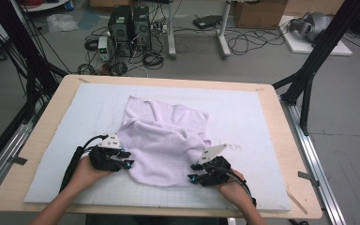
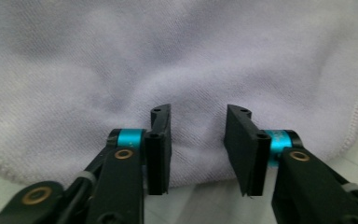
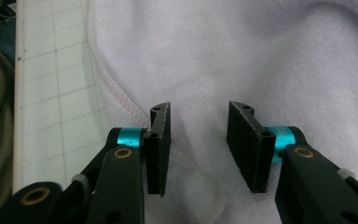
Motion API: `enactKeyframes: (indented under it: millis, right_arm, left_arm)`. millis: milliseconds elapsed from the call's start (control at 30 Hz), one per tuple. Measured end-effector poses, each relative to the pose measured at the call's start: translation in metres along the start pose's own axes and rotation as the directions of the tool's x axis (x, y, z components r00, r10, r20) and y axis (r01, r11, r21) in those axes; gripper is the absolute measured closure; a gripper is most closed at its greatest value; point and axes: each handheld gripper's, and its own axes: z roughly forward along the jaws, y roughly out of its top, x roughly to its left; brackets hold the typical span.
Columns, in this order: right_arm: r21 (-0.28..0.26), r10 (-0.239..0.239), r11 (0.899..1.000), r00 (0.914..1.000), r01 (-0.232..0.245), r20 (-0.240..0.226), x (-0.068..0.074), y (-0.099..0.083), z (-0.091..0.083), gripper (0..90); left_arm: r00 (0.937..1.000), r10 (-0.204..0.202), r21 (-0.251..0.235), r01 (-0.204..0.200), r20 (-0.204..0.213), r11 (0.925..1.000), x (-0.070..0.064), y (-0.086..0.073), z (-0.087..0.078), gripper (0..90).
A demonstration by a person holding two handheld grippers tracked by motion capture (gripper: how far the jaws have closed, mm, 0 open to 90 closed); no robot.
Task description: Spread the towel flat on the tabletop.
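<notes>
A pale lilac towel (image 1: 161, 136) lies rumpled on the white gridded mat (image 1: 243, 117). My left gripper (image 1: 127, 159) sits at the towel's near left edge, jaws open over the hem, nothing pinched between them. In the left gripper view the towel (image 2: 177, 70) spreads beyond the open left gripper (image 2: 198, 144). My right gripper (image 1: 193, 172) rests at the towel's near right corner, also open. The right gripper view shows the stitched towel (image 3: 242, 56) under and past the open right gripper (image 3: 198, 144).
The mat lies on a wooden table (image 1: 42, 140) with bare margins around it. On the floor beyond stand computer towers (image 1: 129, 26), tangled cables (image 1: 122, 61) and black frame legs (image 1: 309, 70). Metal rails (image 1: 318, 159) run along the table's sides.
</notes>
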Motion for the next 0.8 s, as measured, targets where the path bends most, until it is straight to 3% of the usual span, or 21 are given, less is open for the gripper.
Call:
enactKeyframes:
  millis: [100,167,233,300,433,567,633,733,800]
  right_arm:
    - [0.001,0.002,1.000,0.9997,-0.002,0.024,0.001,0.002,0.002,66.0]
    - [0.003,-0.001,1.000,0.9996,0.001,0.028,0.003,0.003,0.002,76.9]
    - [0.011,-0.009,1.000,1.0000,0.009,0.002,0.005,0.004,0.003,86.1]
    - [0.016,-0.008,1.000,0.9999,0.008,-0.007,0.006,0.005,0.001,87.0]
    - [-0.053,0.006,0.999,0.9995,-0.008,-0.032,0.007,0.006,-0.012,87.2]
    - [-0.135,-0.017,0.991,0.9994,0.013,-0.030,0.018,0.011,-0.036,87.2]
    - [-0.147,-0.037,0.989,0.9988,0.032,-0.030,0.027,0.013,-0.044,87.3]
    - [-0.156,-0.068,0.986,0.9953,0.056,-0.070,0.045,0.015,-0.054,87.3]
    - [-0.167,-0.084,0.984,0.9873,0.061,-0.135,0.059,0.015,-0.062,86.8]
  left_arm:
    - [1.0000,0.004,0.001,-0.004,-0.006,1.0000,-0.002,0.002,0.002,82.3]
    - [0.9991,0.030,0.020,-0.029,-0.031,0.9994,-0.007,0.006,0.003,85.8]
    - [0.9985,0.041,0.026,-0.040,-0.037,0.9989,-0.009,0.007,0.000,86.9]
    - [0.9989,0.037,0.001,-0.037,-0.030,0.9993,-0.009,0.007,-0.007,87.4]
    - [0.9997,0.019,-0.034,-0.019,-0.018,0.9992,-0.015,0.007,-0.028,87.4]
    - [0.9987,0.047,-0.060,-0.048,-0.019,0.9971,-0.032,0.009,-0.058,87.4]
    - [0.9978,0.065,-0.073,-0.065,-0.012,0.9952,-0.043,0.010,-0.071,87.3]
    - [0.9952,0.098,-0.089,-0.097,0.006,0.9912,-0.060,0.008,-0.091,87.2]
    - [0.9928,0.112,-0.122,-0.106,0.042,0.9868,-0.069,0.006,-0.102,85.1]
